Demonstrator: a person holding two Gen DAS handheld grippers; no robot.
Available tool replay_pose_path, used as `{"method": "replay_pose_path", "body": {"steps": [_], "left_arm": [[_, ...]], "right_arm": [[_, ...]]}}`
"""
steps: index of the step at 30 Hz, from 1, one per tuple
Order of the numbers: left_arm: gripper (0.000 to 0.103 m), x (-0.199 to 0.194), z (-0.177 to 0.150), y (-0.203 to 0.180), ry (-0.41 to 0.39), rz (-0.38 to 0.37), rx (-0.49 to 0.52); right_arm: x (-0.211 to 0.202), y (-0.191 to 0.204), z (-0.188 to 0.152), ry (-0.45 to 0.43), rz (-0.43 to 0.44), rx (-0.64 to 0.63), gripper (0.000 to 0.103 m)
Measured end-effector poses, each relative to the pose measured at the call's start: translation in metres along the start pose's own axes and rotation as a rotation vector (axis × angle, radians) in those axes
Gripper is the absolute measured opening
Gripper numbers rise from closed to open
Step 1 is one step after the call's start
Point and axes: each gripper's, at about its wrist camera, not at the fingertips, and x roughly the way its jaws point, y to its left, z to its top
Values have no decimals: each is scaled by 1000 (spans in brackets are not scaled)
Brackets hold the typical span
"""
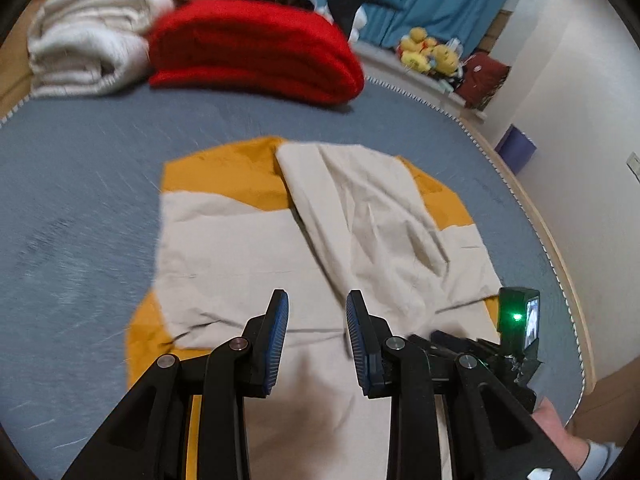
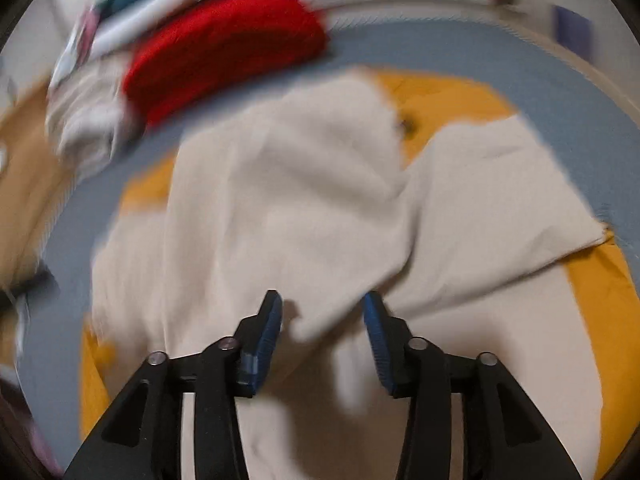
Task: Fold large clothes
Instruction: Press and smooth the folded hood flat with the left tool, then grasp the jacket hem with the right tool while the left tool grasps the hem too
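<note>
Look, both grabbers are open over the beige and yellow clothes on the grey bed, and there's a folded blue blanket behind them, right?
Almost. The folded blanket is red, not blue; the left wrist view shows it clearly beside a white bundle. The rest holds: the left gripper and right gripper are both open over the beige and yellow garment on the grey bed.

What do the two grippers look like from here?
Both match: the left gripper and right gripper have black angular linkage arms with silver round pivot pins, and ribbed blue pads on the fingers. No cables show.
</note>
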Motion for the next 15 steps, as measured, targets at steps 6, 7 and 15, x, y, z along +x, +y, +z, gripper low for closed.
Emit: {"method": "replay_pose_path", "body": {"steps": [6,7,15], "left_arm": [[26,-93,-43,-1,-109,87,28],[26,-102,-49,-3,-110,89,26],[22,-179,-158,-23,-127,119,35]], "right_arm": [[-99,-19,-36,-104,-109,21,47],[-117,-16,-42,-131,-115,-5,47],[-297,-6,-125,-330,-207,-164,47]]}}
